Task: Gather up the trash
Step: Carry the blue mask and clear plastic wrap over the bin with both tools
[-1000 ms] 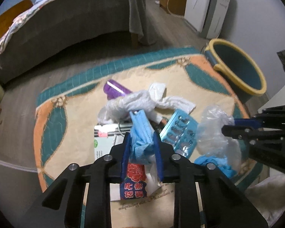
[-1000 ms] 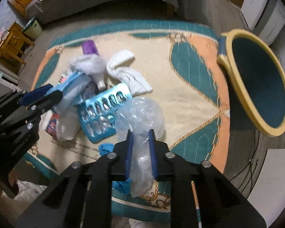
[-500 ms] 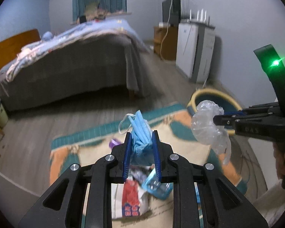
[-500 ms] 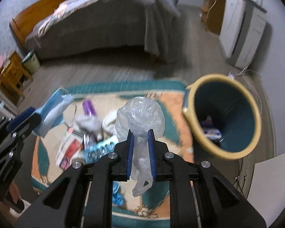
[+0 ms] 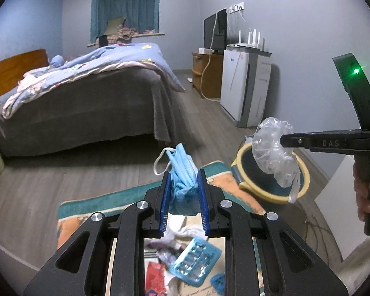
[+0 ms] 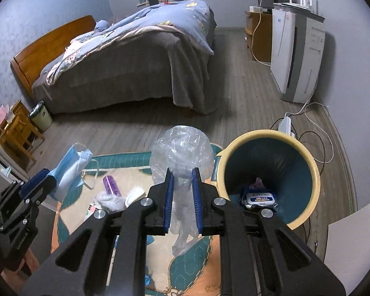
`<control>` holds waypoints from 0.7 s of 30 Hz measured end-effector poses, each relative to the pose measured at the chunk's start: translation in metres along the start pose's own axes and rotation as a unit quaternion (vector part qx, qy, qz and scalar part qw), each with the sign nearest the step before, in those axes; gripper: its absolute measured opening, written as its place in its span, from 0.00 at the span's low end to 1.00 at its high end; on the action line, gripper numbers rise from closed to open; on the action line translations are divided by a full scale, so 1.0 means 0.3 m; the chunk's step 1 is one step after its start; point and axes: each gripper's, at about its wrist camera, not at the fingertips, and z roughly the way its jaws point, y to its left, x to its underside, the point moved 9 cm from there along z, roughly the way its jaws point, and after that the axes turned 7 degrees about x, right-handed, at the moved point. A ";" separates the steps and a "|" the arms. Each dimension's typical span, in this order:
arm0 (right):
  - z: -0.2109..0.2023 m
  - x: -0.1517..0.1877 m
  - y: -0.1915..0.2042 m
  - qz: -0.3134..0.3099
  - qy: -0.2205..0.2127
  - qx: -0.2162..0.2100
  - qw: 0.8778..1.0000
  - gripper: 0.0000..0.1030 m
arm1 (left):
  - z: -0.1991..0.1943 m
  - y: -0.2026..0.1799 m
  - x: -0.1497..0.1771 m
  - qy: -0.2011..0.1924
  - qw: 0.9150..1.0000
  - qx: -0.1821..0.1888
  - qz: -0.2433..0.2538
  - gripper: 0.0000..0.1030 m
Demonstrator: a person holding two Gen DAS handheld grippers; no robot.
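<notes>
My left gripper (image 5: 183, 175) is shut on a crumpled blue face mask (image 5: 181, 166), held in the air above the rug. My right gripper (image 6: 182, 172) is shut on a clear plastic bag (image 6: 182, 151), also lifted, just left of the bin. The bin (image 6: 305, 159), yellow-rimmed and teal inside, stands at the rug's right edge with a wipes packet (image 6: 260, 197) in it. In the left wrist view the clear plastic bag (image 5: 271, 148) hangs in front of the bin (image 5: 241, 170). On the rug lie a blue blister tray (image 5: 196, 261), a purple bottle (image 6: 112, 185) and white tissues (image 6: 111, 201).
A bed (image 6: 125, 74) with a grey cover fills the far side. A white appliance (image 6: 296, 56) stands at the right wall, with cables and a power strip (image 6: 286, 123) on the floor behind the bin. A small green pail (image 6: 40, 118) and wooden stools (image 6: 17, 128) stand at the left.
Both grippers have risen from the rug with their loads and tilted up, so the room now shows. The mask and the bag left the trash pile; the bag now hangs near the bin.
</notes>
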 end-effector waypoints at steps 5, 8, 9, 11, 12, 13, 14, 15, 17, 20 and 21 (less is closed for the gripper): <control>0.007 -0.025 -0.056 0.008 0.000 0.005 1.000 0.14 | 0.054 -0.028 -0.050 -0.007 1.000 0.011 0.003 0.22; 0.021 -0.042 -0.105 0.010 -0.004 0.018 1.000 0.14 | 0.106 -0.045 -0.062 -0.003 1.000 0.021 -0.001 0.22; 0.034 -0.047 -0.128 0.015 -0.003 0.022 1.000 0.14 | 0.122 -0.050 -0.064 -0.001 1.000 0.024 0.000 0.22; 0.057 -0.052 -0.170 0.026 0.001 0.028 0.999 0.14 | 0.171 -0.071 -0.076 0.001 1.000 0.028 0.010 0.22; 0.072 -0.056 -0.196 0.032 0.003 0.033 0.999 0.14 | 0.190 -0.077 -0.081 0.003 0.999 0.028 0.015 0.22; 0.086 -0.060 -0.222 0.034 0.003 0.041 0.999 0.14 | 0.211 -0.086 -0.082 0.005 0.999 0.027 0.022 0.22; 0.095 -0.064 -0.245 0.035 0.003 0.049 0.998 0.14 | 0.237 -0.096 -0.082 0.007 0.999 0.025 0.030 0.22; 0.106 -0.066 -0.273 0.038 0.004 0.057 0.998 0.14 | 0.263 -0.106 -0.083 0.010 0.999 0.024 0.035 0.22; 0.120 -0.063 -0.317 0.049 0.007 0.064 0.997 0.14 | 0.303 -0.119 -0.082 0.014 0.999 0.026 0.037 0.22; 0.133 -0.063 -0.393 0.067 0.009 0.076 0.995 0.14 | 0.339 -0.136 -0.094 0.015 0.999 0.038 0.028 0.22; 0.135 -0.064 -0.424 0.074 0.008 0.081 0.994 0.14 | 0.349 -0.147 -0.103 0.012 0.999 0.041 0.031 0.22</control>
